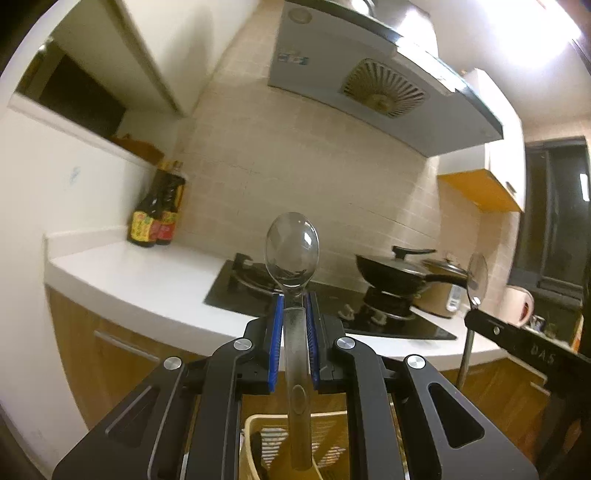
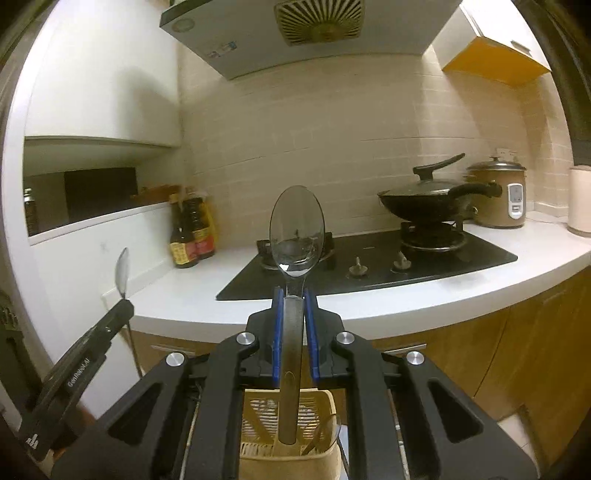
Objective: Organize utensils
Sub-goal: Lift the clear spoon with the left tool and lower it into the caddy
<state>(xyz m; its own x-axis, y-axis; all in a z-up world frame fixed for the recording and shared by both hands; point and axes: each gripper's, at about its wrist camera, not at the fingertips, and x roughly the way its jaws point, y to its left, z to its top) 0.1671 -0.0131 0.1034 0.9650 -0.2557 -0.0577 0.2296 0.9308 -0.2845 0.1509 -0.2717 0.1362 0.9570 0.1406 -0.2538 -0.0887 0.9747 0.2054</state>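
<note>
Steel spoons upright, one clamped in left gripper, one in right gripper, above cream basket.

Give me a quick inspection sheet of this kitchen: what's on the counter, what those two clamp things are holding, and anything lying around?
Surface: white counter with a black stove set in it.
Job's things: two metal spoons, one in the left hand-held gripper, one in the right hand-held gripper; a cream slotted basket below, with more utensils inside.
Clutter: sauce bottles, lidded wok, rice cooker.
Grippers: both shut on a spoon handle, bowl pointing up.
Cables: nothing seen.
Surroundings: tiled wall, range hood, wooden cabinets.
</note>
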